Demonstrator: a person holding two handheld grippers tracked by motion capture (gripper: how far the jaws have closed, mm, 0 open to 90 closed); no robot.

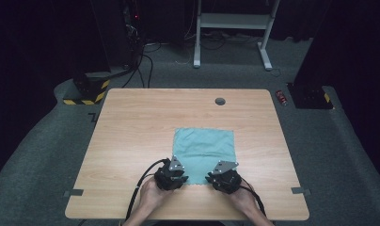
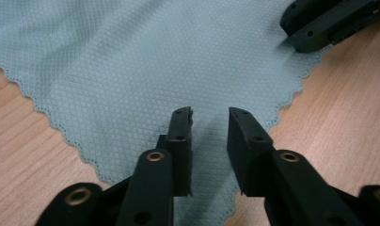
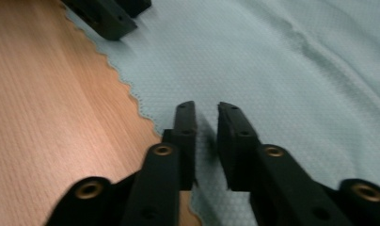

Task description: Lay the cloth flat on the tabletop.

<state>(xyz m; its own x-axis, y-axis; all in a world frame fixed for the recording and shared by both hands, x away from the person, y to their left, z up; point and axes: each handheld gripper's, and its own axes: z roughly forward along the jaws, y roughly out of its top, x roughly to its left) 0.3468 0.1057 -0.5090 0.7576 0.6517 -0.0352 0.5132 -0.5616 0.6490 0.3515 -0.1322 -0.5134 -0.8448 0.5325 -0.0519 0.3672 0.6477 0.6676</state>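
A teal cloth (image 1: 204,148) lies flat on the wooden table (image 1: 131,136), a little right of centre near the front. My left gripper (image 1: 178,170) rests at the cloth's near left corner. In the left gripper view its jaws (image 2: 209,115) stand apart over the cloth (image 2: 131,61), which lies flat beneath them with nothing pinched. My right gripper (image 1: 221,172) sits at the near right corner. Its jaws (image 3: 207,108) leave a narrow gap above the cloth (image 3: 282,61) by its scalloped edge. Each gripper view shows the other gripper's jaw tip (image 2: 320,23) (image 3: 108,14) farther off.
A round grey grommet (image 1: 220,101) sits near the table's far edge. Grey tape marks (image 1: 74,192) (image 1: 298,190) lie at the front corners. Beyond the table stand a white desk frame (image 1: 233,21), black stands and floor cables. Bare wood surrounds the cloth.
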